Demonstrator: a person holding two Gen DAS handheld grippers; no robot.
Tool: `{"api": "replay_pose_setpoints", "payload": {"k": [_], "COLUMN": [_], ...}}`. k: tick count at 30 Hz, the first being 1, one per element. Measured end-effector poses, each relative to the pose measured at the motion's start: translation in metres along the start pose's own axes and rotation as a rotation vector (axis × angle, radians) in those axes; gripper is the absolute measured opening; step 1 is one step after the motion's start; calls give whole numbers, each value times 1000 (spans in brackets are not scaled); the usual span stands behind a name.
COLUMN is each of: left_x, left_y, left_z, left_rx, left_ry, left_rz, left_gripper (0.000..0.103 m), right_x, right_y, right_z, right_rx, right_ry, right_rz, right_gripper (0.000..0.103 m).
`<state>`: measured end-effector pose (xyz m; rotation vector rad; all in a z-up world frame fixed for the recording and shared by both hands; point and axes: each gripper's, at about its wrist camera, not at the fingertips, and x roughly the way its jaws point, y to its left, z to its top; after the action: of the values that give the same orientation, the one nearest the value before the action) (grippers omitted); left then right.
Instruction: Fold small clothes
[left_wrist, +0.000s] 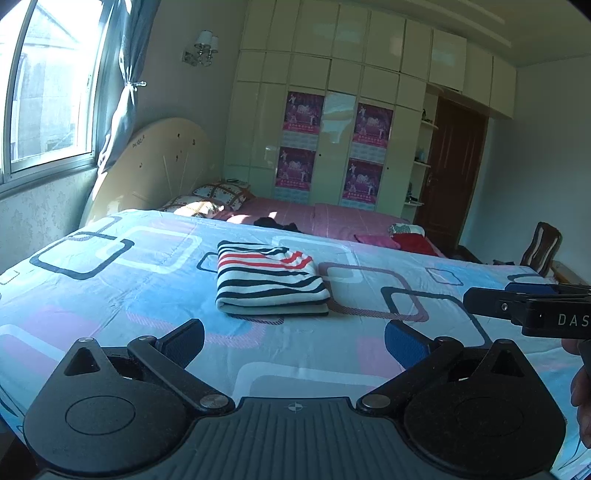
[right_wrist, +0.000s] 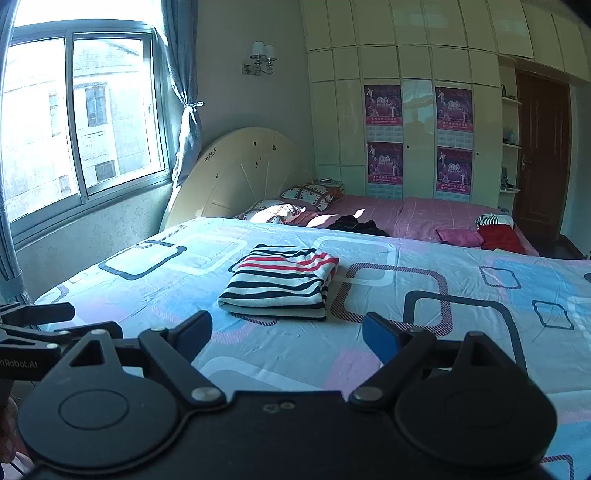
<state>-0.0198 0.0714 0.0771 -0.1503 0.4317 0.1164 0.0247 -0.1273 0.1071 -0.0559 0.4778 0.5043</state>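
Striped shirt (left_wrist: 271, 278) lying folded, mid-bedsheet (left_wrist: 110, 295), far of both grippers. Left gripper (left_wrist: 294, 343) hovering near, fingers spread, holding nothing. Right gripper (right_wrist: 287, 334) likewise gaping, empty. Red and pink clothes (right_wrist: 480, 236) sitting far right, possibly folded.

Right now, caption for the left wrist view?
Open left hand-held gripper facing a folded black, white and red striped garment on the patterned bedsheet.

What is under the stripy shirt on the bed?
The folded stripy shirt lies on the blue and pink patterned sheet, which shows all around it. Its own folded layers peek out along the near edge. Whatever lies directly beneath is covered, so I cannot tell.
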Motion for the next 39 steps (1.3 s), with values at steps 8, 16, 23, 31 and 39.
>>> {"api": "replay_pose_setpoints", "payload": {"k": [8,16,23,31,39], "left_x": [4,2,-1,-1,-3], "left_y": [-7,-13,-15,-16,-21], "left_z": [9,14,16,16,19], "left_rx": [13,31,34,37,49], "left_ry": [-16,-24,-33,-33,-38], "left_rz": [-14,-28,-35,-40,-36], "left_gripper": [103,103,103,103,103], "right_x": [-4,-7,-8,-9,-8], "right_y": [-3,-5,-6,-7,-7], "right_z": [-1,0,-2,-1,0], "right_rx": [16,31,46,47,49], "right_ry": [-14,-27,-32,-34,-35], "right_rz": [-25,-36,-42,-44,-41], "right_gripper": [88,88,88,88,88]}}
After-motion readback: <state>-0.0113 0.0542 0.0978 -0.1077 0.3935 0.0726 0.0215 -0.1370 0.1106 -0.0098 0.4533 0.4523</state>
